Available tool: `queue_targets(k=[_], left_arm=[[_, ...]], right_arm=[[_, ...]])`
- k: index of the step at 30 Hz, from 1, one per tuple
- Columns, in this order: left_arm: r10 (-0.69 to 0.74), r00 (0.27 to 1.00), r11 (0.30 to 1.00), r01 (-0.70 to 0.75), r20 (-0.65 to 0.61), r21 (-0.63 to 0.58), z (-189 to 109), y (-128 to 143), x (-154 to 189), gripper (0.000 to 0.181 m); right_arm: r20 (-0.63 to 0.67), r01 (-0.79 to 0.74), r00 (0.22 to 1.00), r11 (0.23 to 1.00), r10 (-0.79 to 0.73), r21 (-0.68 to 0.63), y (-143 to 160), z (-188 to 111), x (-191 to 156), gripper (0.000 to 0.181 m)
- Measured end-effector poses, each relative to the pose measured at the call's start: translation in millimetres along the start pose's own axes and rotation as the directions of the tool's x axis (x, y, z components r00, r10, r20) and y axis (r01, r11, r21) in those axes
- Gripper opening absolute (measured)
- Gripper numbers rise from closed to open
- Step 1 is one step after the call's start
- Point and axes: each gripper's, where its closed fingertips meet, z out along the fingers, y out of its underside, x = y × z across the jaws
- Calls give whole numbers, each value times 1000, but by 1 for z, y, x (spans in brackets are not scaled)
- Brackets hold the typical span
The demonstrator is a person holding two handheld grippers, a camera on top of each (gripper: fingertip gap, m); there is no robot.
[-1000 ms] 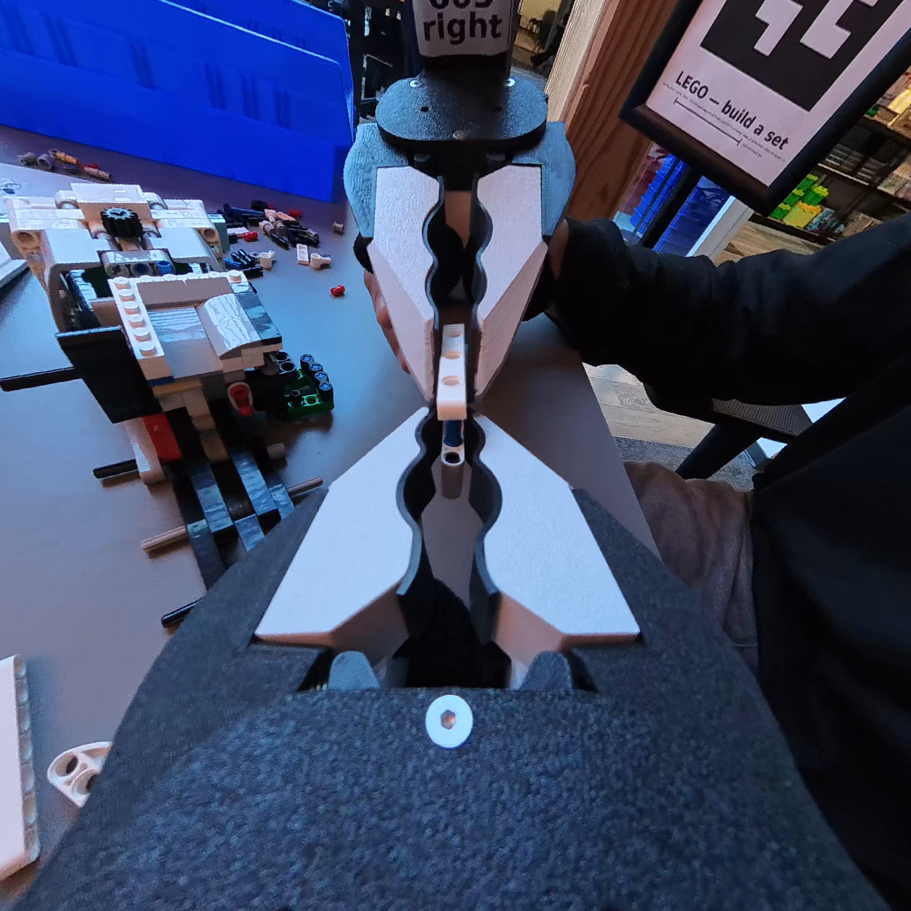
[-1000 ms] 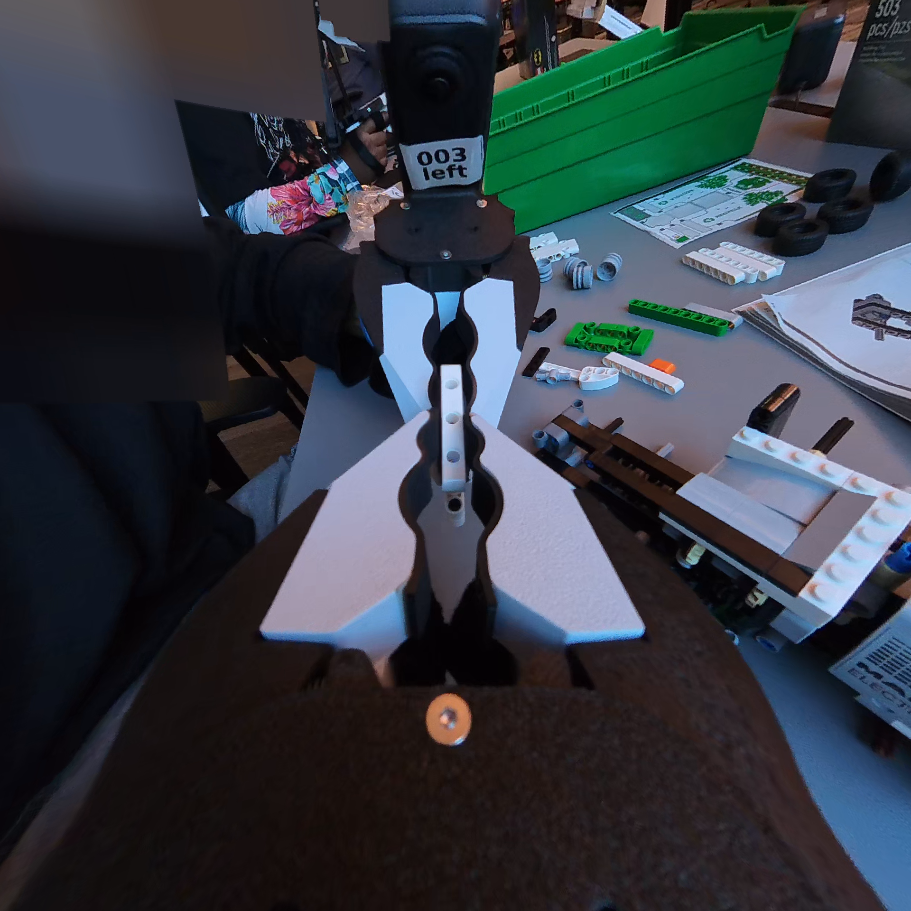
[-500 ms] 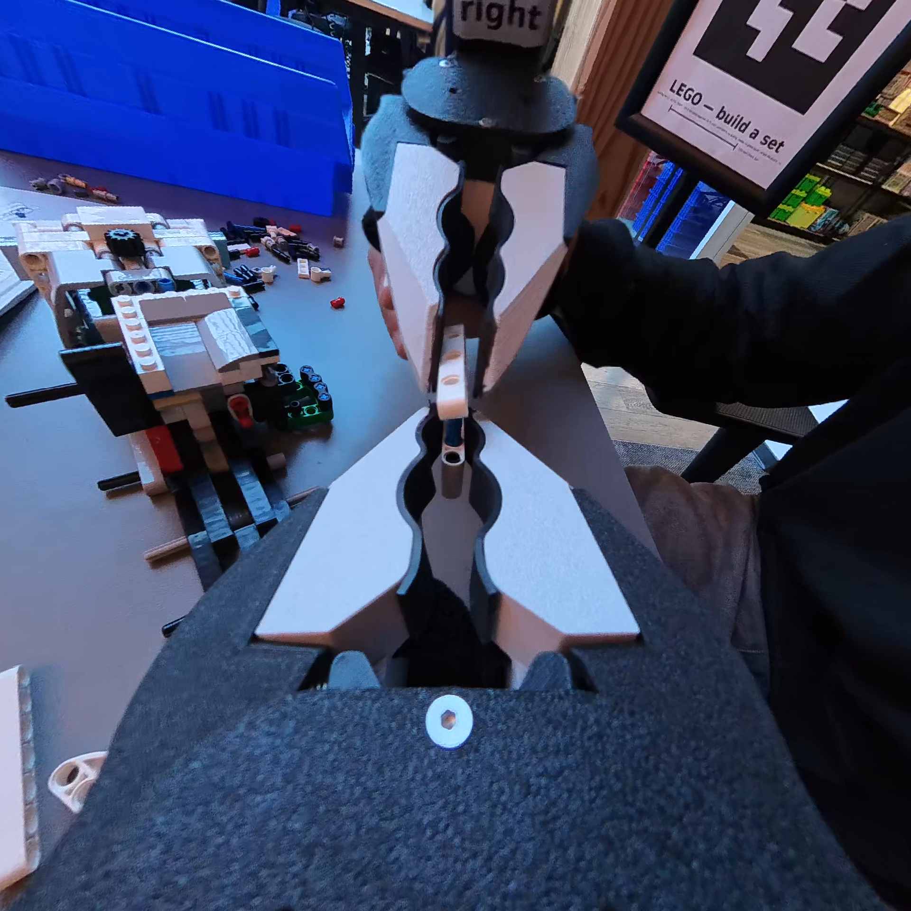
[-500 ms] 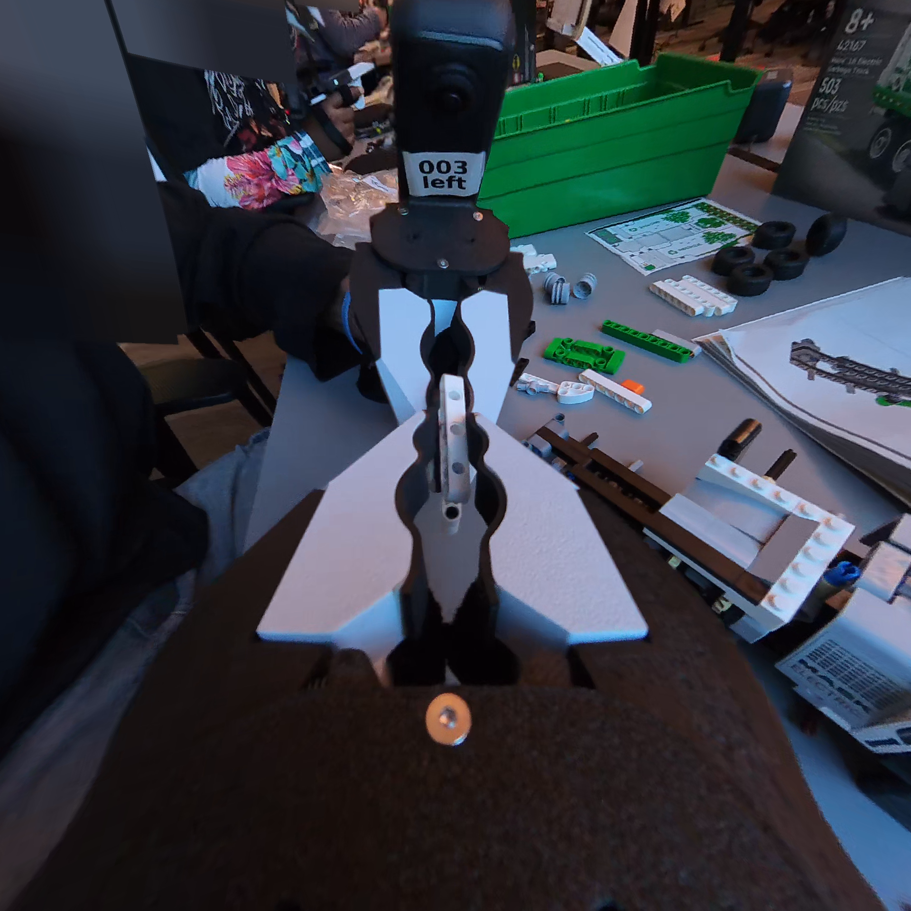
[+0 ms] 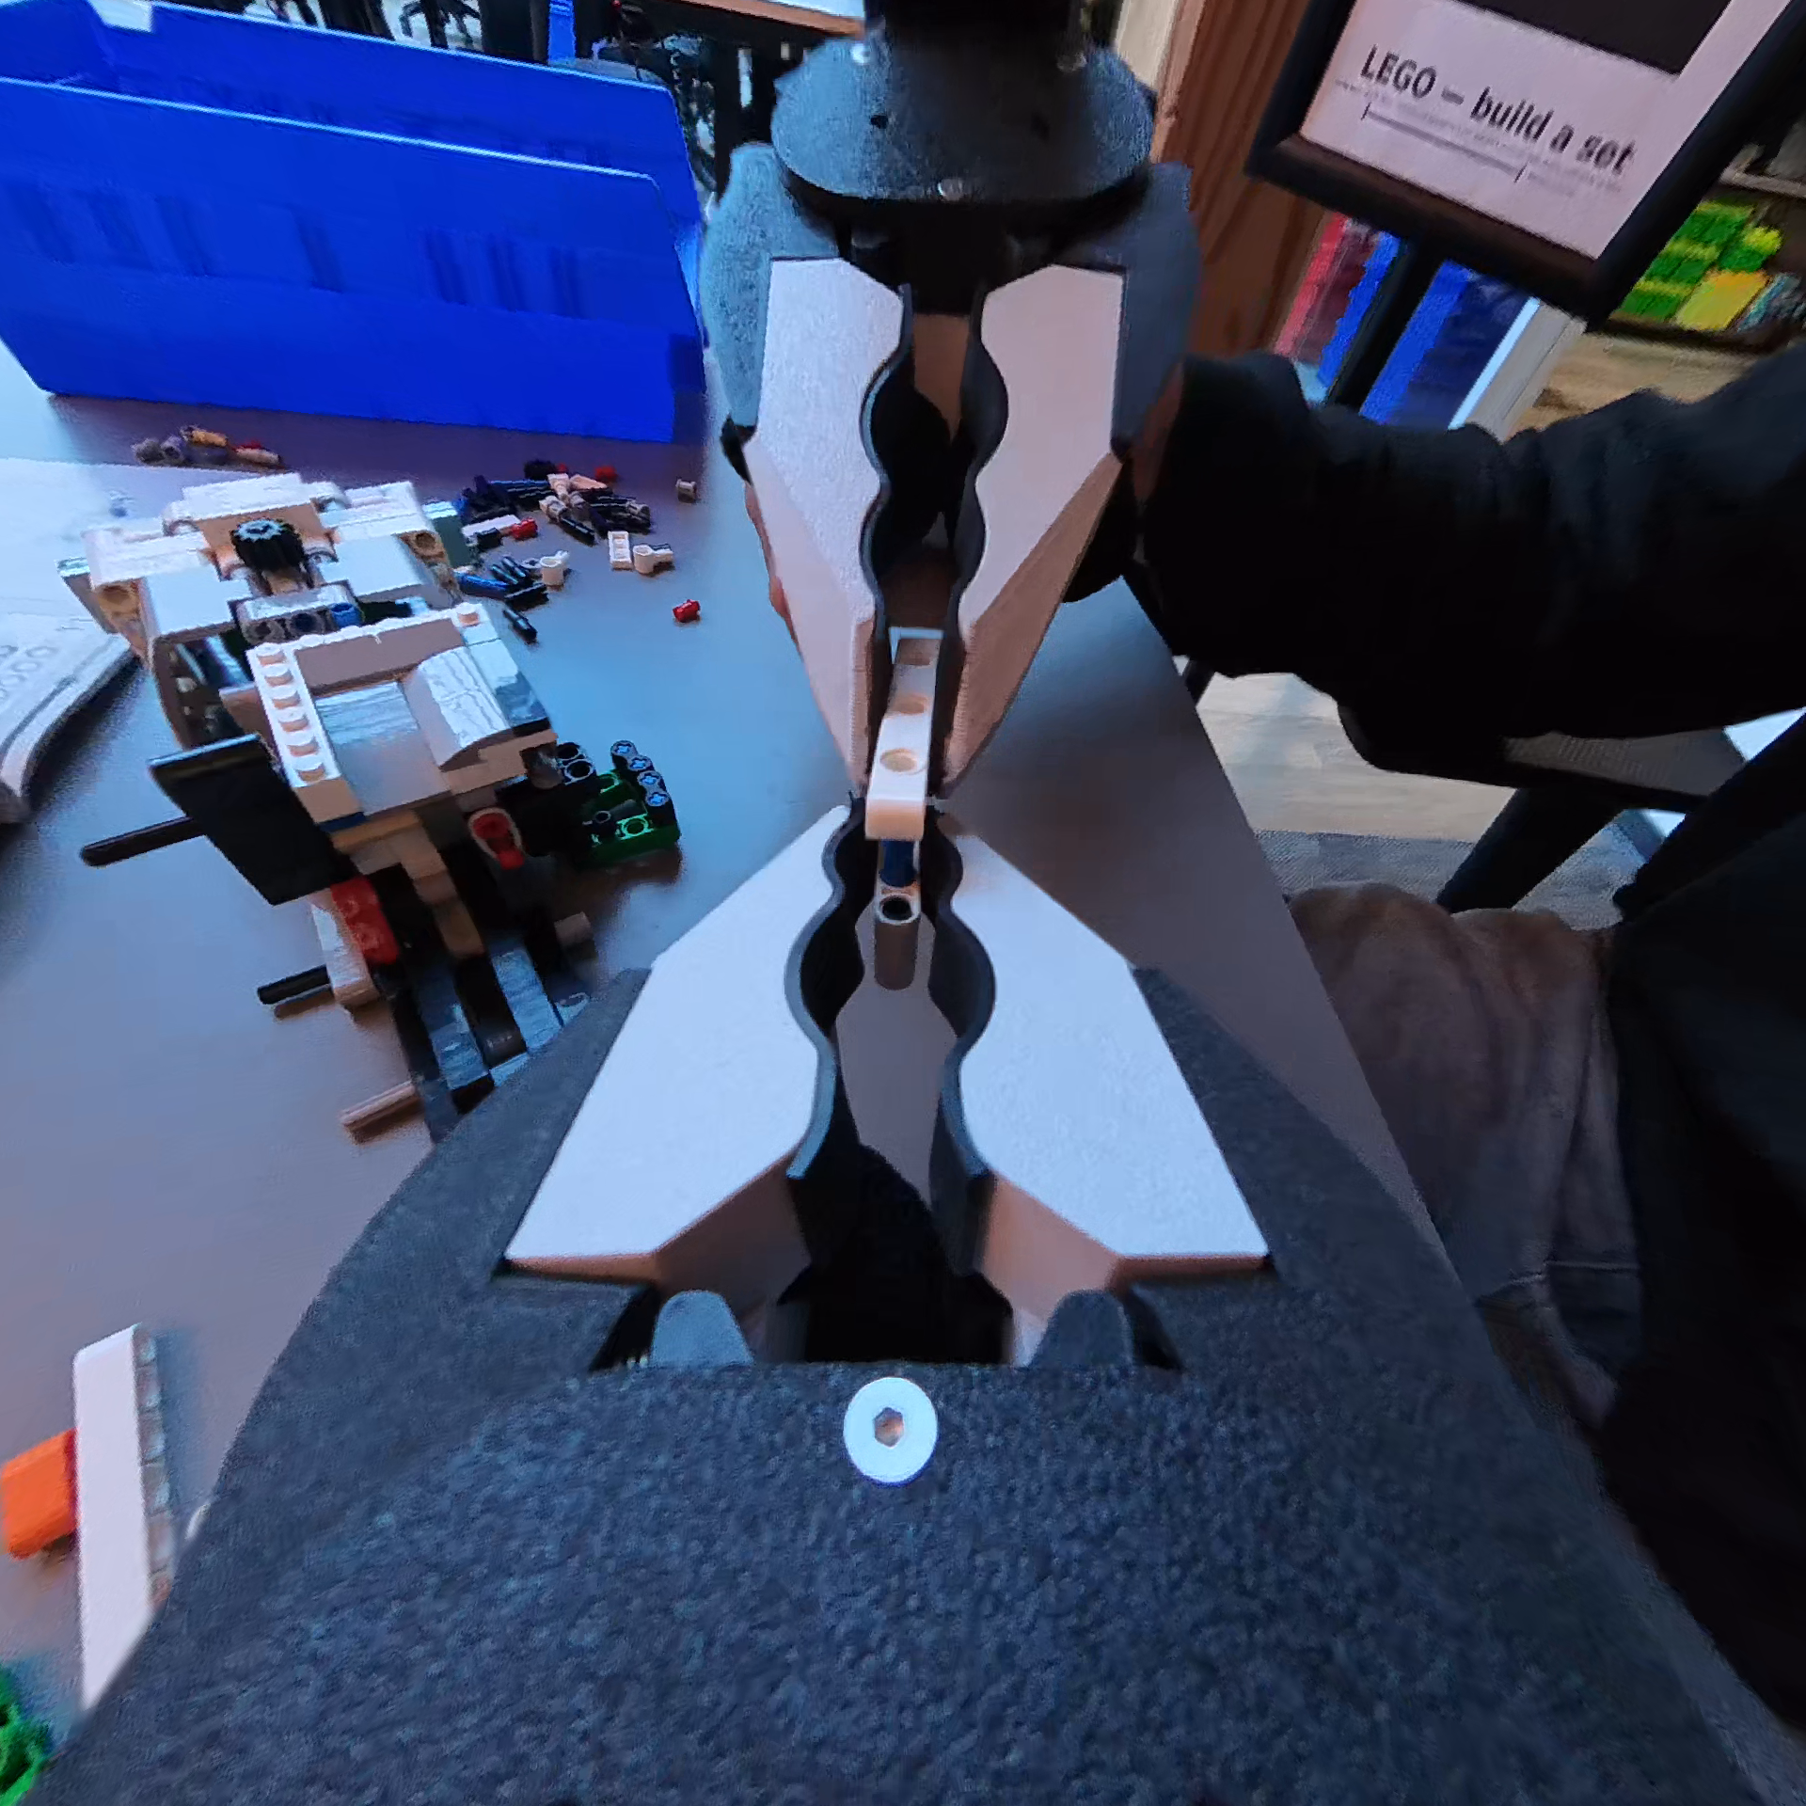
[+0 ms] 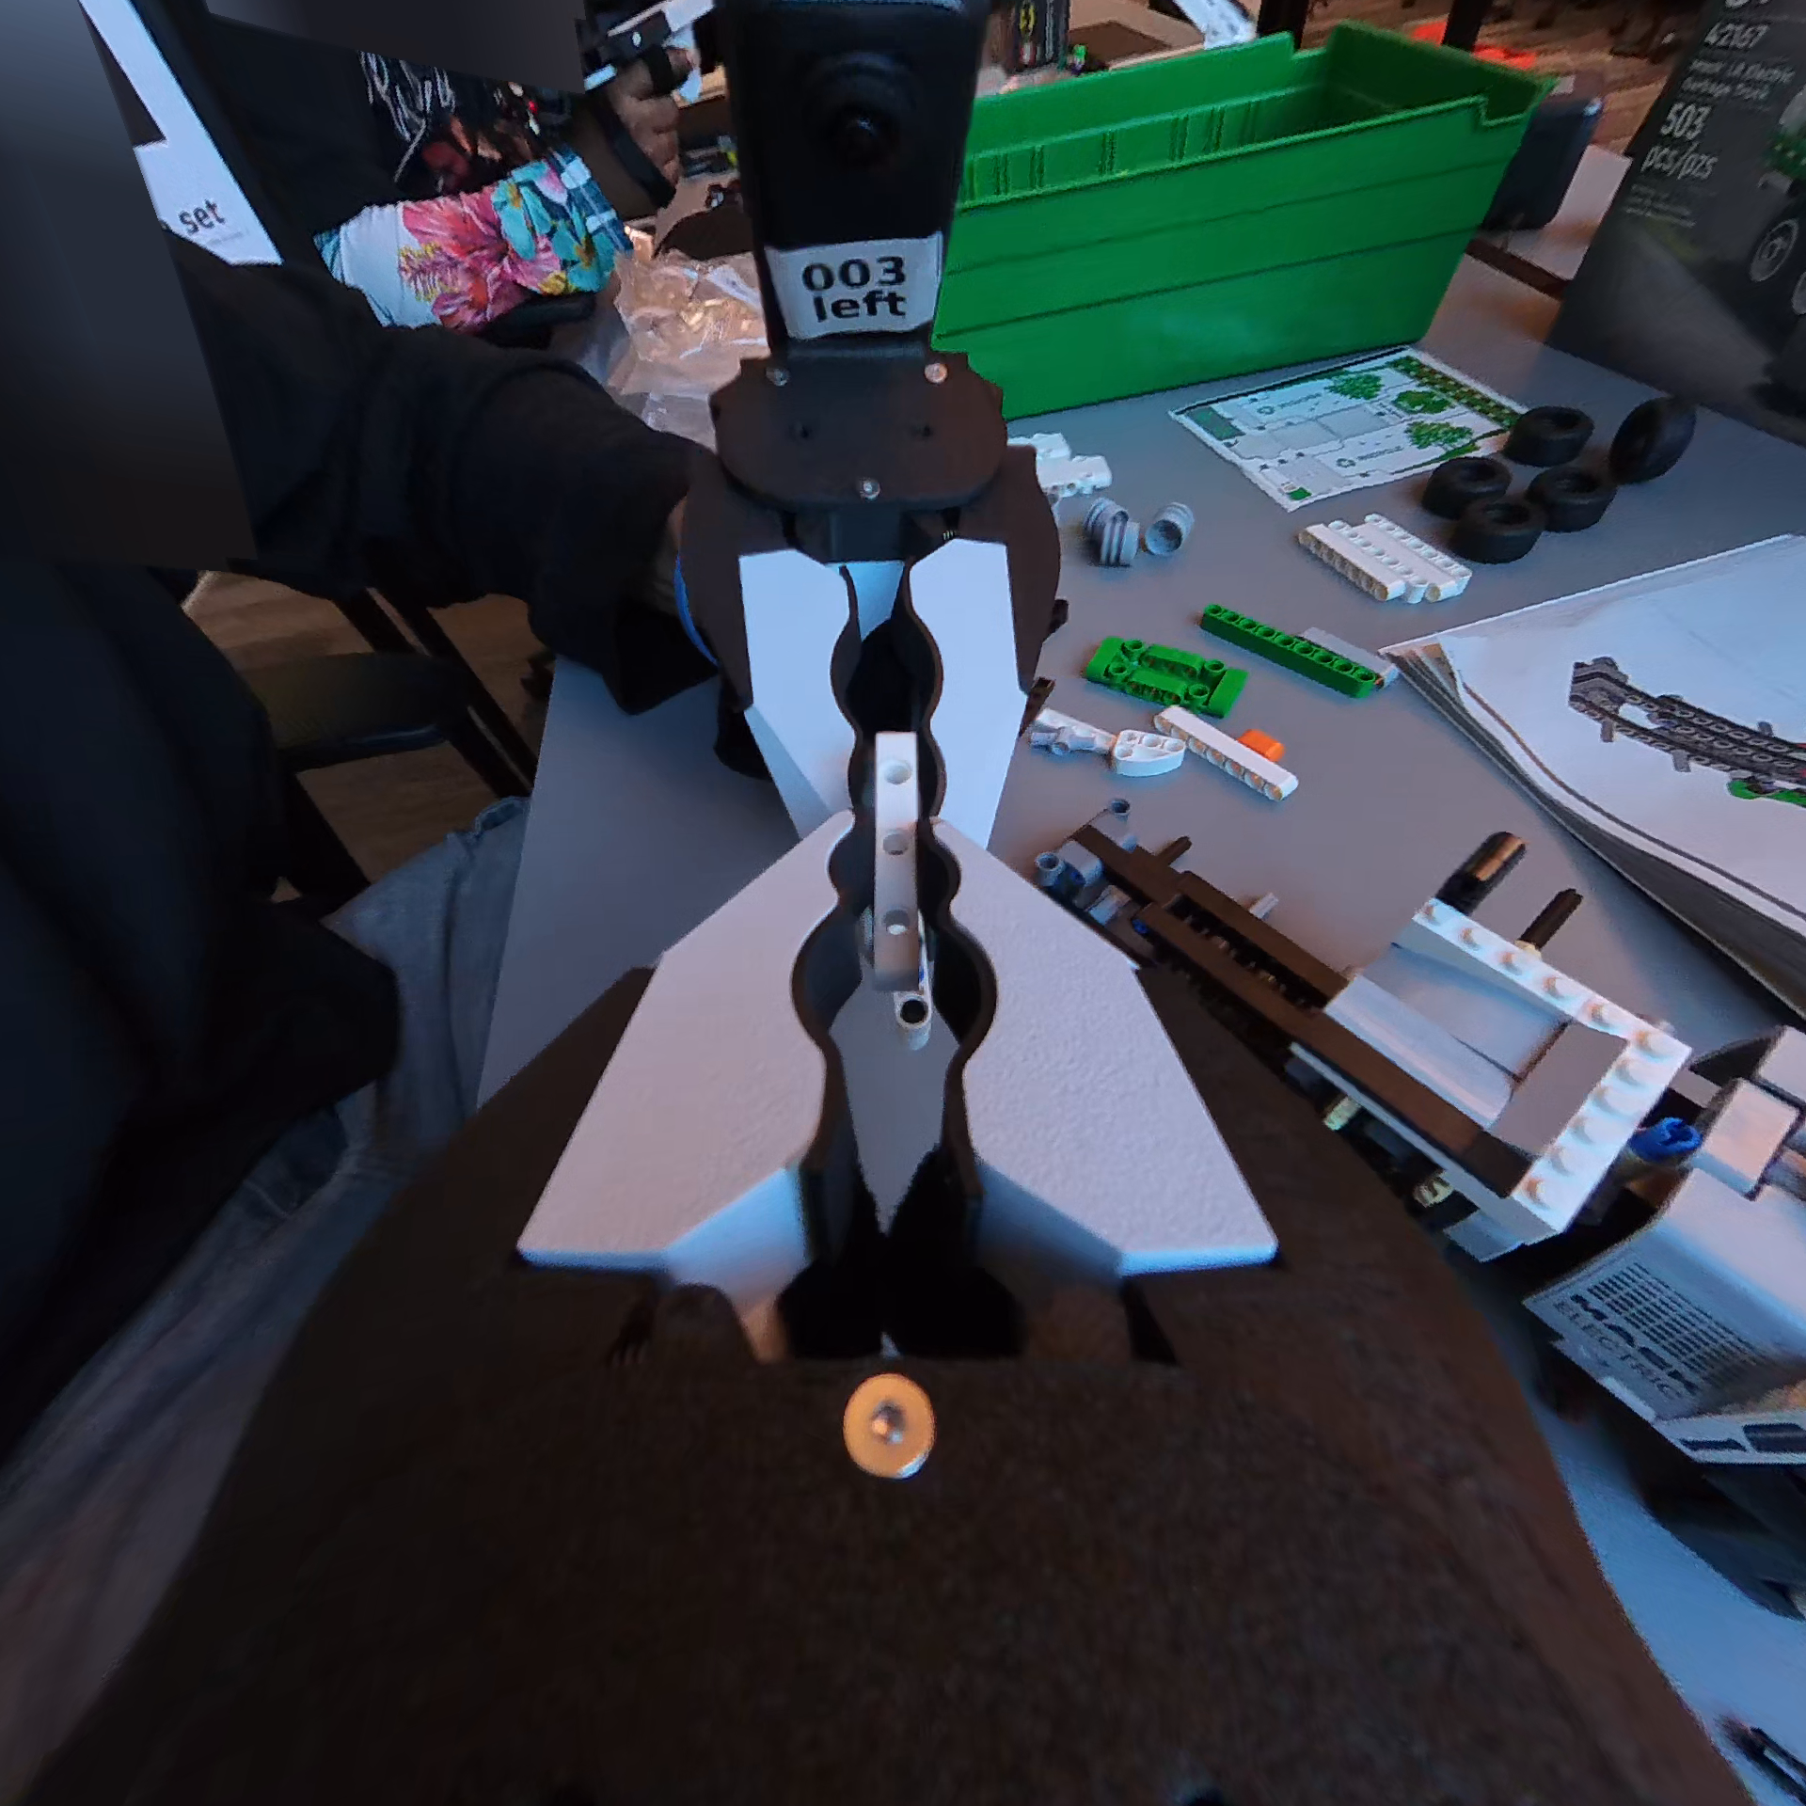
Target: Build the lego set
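My two grippers meet tip to tip in the air above the table's near corner. My right gripper (image 6: 889, 836) is shut on a white beam with holes (image 6: 894, 880); the beam also shows in the left wrist view (image 5: 904, 743). My left gripper (image 5: 891, 826) is shut on a small grey connector (image 5: 894, 928) with a blue pin (image 5: 894, 860) that touches the beam's end. The part-built white, grey and black truck model (image 5: 362, 704) lies on the table to the left of the grippers; in the right wrist view (image 6: 1466, 1055) it lies to their right.
A blue bin (image 5: 342, 264) and scattered small parts (image 5: 557, 537) lie behind the model. A green bin (image 6: 1222, 195), black tyres (image 6: 1544, 469), white beams (image 6: 1383, 557), a green beam (image 6: 1290, 650) and an open booklet (image 6: 1612, 704) lie at the right. A person's black sleeve (image 5: 1417, 567) is close by. Left and right tips are no more than a few centimetres apart.
The two grippers have drawn closer together, and the right gripper looms larger in the left wrist view. The white beam has tilted slightly. Both holds are unchanged.
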Motion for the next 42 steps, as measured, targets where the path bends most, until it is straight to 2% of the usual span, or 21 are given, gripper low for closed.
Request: queue_targets(k=[6,12,17,20,23,26,32,35,42], left_arm=[[36,999,998,-35,32,-45,3,7,-1,6],[16,1000,998,-15,5,-63,5,10,3,7],[216,970,969,-199,108,-148,8,19,0,7],[348,926,926,-315,146,-207,10,22,-1,7],[380,913,913,-343,150,-222,10,24,0,6],[352,927,927,-325,128,-190,11,21,4,7],[407,904,900,-372,131,-227,16,29,6,7],[455,881,871,-410,129,-269,18,36,6,7],[371,922,914,-341,109,-220,16,30,6,6]], right_arm=[[-34,73,996,993,-76,-89,9,1,-1,7],[-29,165,985,978,-170,-129,14,1,-3,7],[-62,256,958,932,-280,-257,23,3,-5,7],[-62,281,946,904,-317,-323,27,2,-9,7],[-79,317,927,878,-367,-359,29,2,-11,7],[-91,369,900,856,-426,-361,28,1,-13,7],[-33,258,958,911,-283,-323,38,1,-19,8],[-16,251,961,901,-275,-354,46,2,-20,8],[-80,374,894,832,-441,-410,42,3,-16,7]])
